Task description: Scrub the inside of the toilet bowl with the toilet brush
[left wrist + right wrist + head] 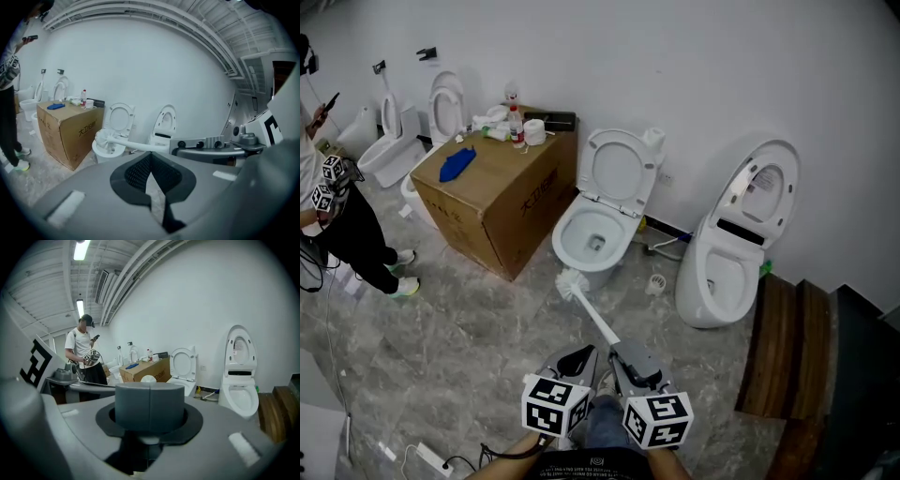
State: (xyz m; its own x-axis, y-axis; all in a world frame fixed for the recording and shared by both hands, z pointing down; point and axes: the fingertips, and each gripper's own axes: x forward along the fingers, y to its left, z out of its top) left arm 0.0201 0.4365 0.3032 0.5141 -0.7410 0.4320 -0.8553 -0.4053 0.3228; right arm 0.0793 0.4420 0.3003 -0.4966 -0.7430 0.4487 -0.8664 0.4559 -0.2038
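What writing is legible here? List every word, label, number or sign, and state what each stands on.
"大卫": on the side of the cardboard box; the two characters after it are too blurred.
Sticker inside the raised lid of the rightmost toilet: too small to read.
Bottle label, atop the box: too small to read.
Marker cubes: patterns, no words.

head view steeply down, gripper views low, level, sharing toilet [619, 173]
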